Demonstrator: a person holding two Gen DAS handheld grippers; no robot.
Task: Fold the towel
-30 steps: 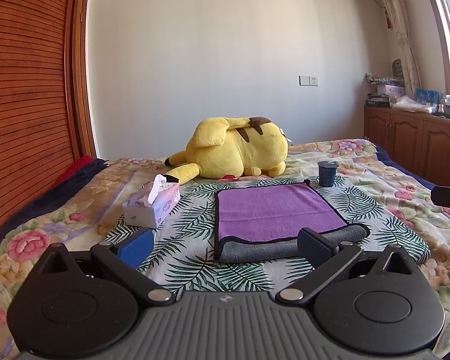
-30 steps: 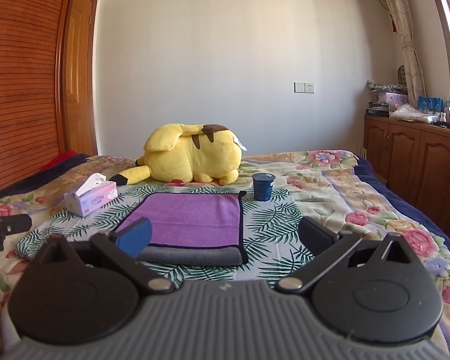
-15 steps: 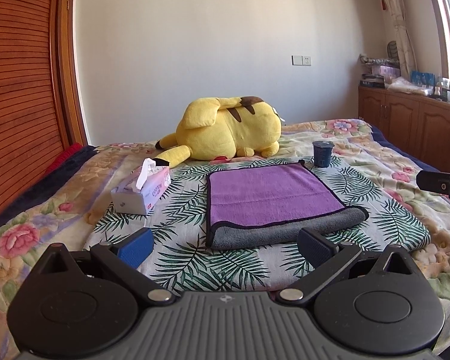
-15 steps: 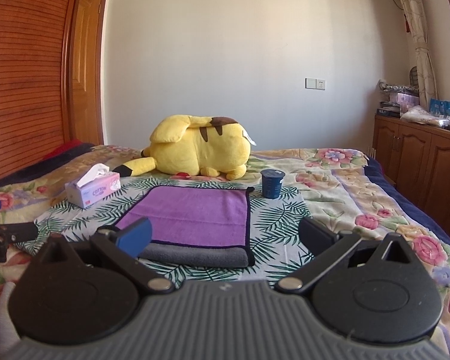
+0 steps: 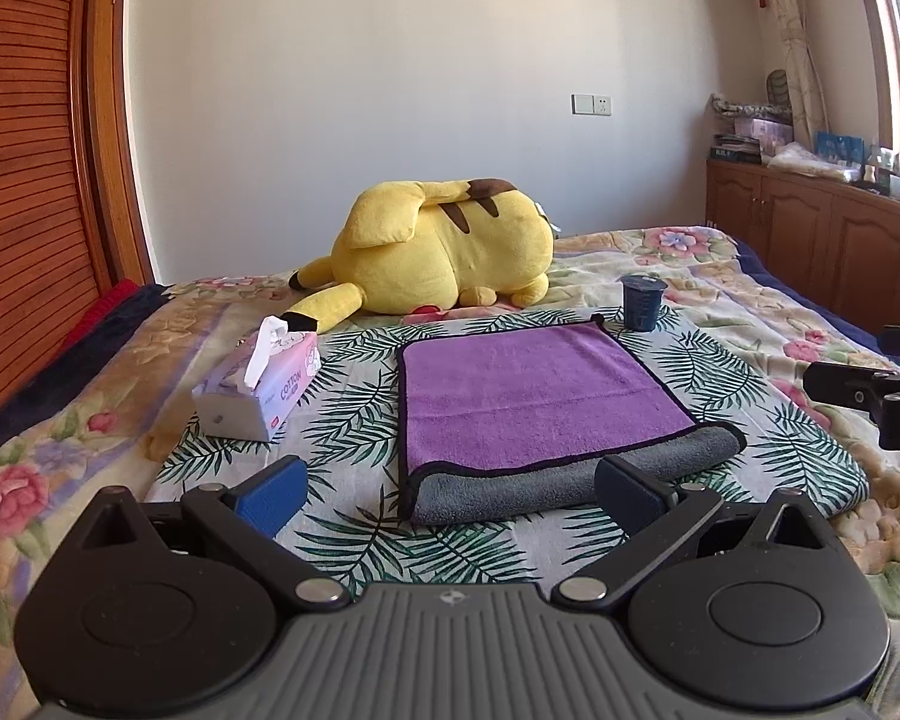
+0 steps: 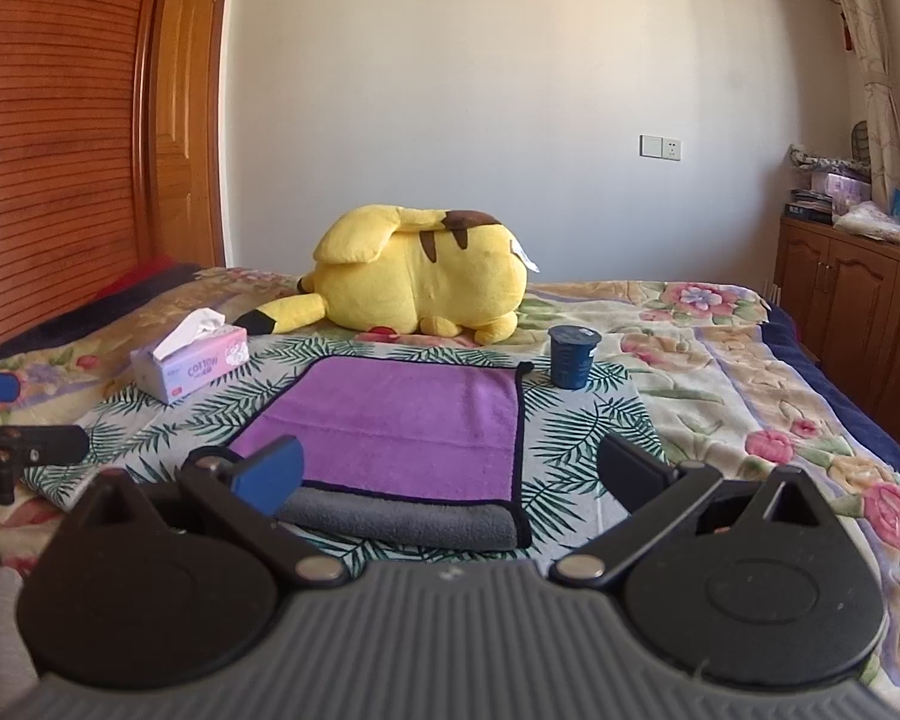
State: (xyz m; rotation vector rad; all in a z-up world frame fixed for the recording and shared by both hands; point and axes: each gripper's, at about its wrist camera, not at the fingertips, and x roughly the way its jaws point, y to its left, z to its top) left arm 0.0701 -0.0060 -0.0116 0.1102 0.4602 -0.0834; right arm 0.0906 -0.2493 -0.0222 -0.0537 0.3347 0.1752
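Towel (image 5: 534, 396) lies flat, folded grey edge facing both spread tools.

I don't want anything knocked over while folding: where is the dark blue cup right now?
In both views the dark blue cup stands upright on the bed, just off the towel's far right corner, near the yellow plush.

towel (image 5: 531, 396) on bed (image 5: 750, 312), centre | tissue box (image 5: 258, 387) at 9 o'clock of towel | cup (image 5: 642, 302) at 1 o'clock, just beside its corner | plush toy (image 5: 444, 252) at 12 o'clock, behind
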